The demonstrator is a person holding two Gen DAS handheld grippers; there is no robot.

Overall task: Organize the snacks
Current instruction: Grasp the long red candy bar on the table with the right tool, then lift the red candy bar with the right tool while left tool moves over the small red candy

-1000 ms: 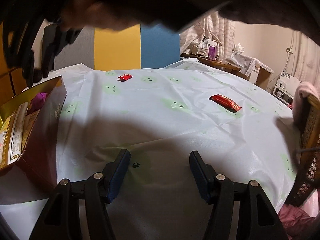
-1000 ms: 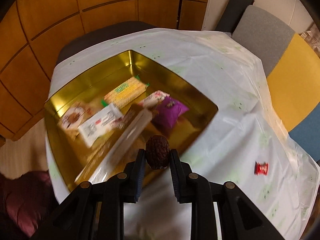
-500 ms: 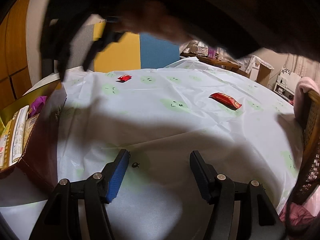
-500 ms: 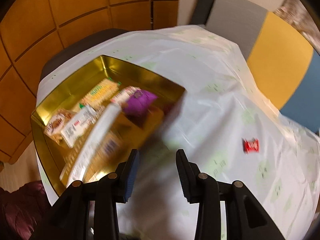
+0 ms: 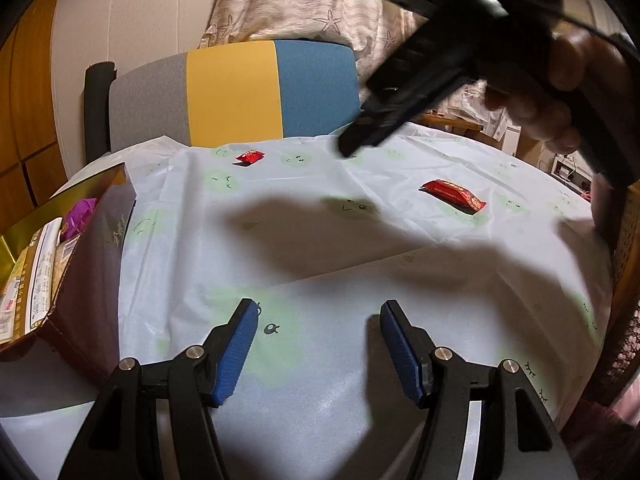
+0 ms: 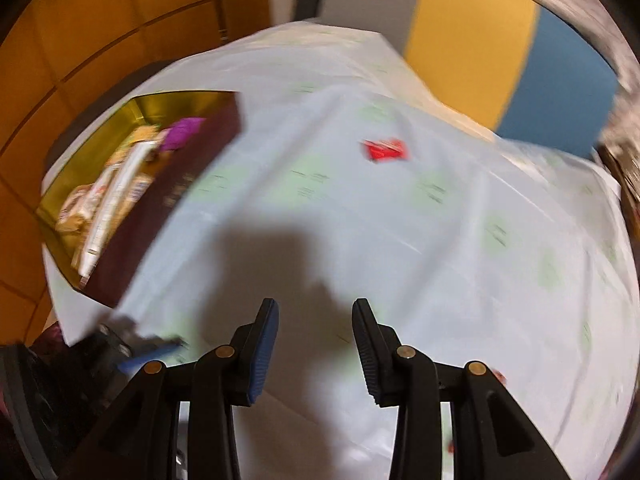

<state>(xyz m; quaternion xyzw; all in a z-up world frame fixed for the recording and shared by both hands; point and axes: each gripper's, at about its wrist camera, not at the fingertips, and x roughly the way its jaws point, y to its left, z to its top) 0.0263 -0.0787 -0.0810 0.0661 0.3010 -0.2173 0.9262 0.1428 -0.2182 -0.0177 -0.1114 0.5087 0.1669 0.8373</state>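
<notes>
**Two red snacks left out, both tongs empty**

The surface [image 5: 320, 264] under its pale cloth carries the gold-lined box [image 5: 100, 216] at the near left, already packed with snacks. The left tongs [image 5: 316, 344] hang wide and empty over bare cloth. The right tongs [image 6: 314, 344] stand narrower, nothing between them, far right in the left view. A long red bar [image 5: 454, 195] lies at the right; a small red packet [image 5: 250, 156] sits far, near the chair [image 5: 232, 92]. The flat wrappers could slip from a shallow pinch, or the cloth could bunch up.
</notes>
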